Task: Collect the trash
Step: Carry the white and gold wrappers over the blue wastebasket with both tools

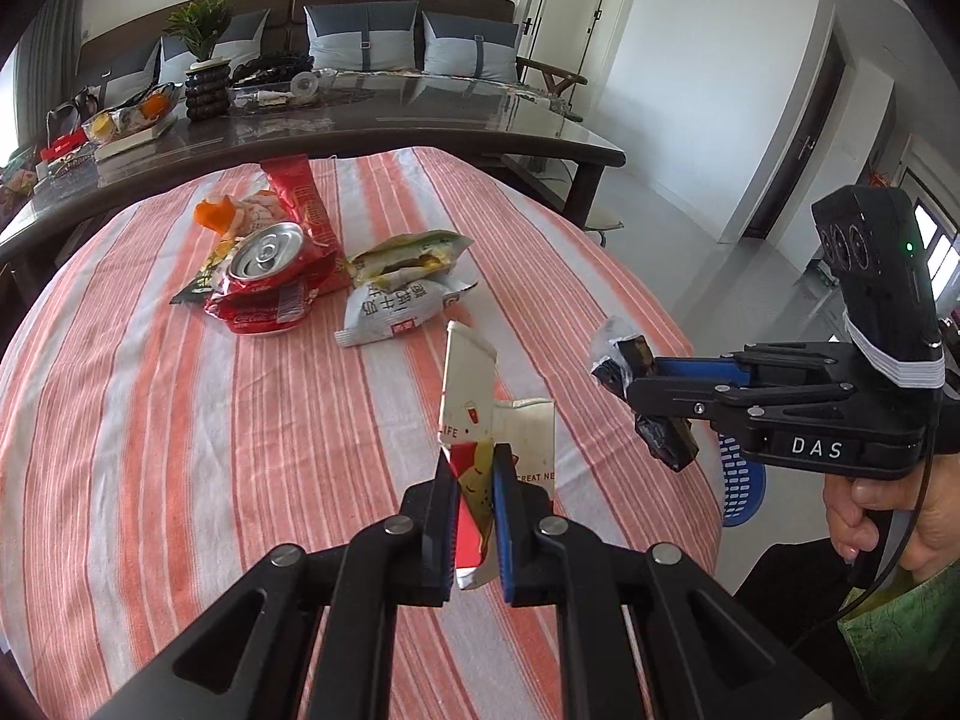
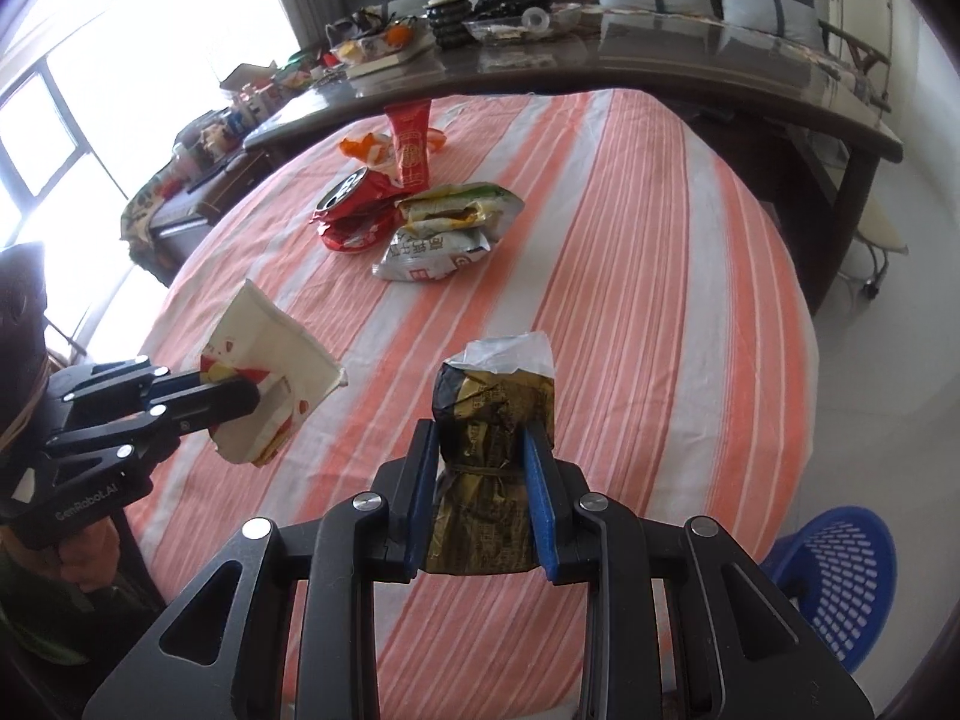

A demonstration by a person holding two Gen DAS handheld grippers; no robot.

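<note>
Both grippers loaded: left gripper [image 1: 474,516] clamped on flattened paper carton [image 1: 480,420], right gripper [image 2: 480,498] clamped on dark gold wrapper [image 2: 492,420], both above striped tablecloth [image 2: 660,300]. Blue basket [image 2: 840,576] at 4 o'clock. Further, 11 o'clock: crushed red can [image 1: 264,282], snack wrappers [image 1: 396,294] piled touching.

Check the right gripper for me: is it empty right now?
No, the right gripper is shut on a crumpled gold-and-black wrapper, held above the striped tablecloth.

Sunlit window [image 2: 54,120], cushioned sofa [image 1: 360,30]
</note>
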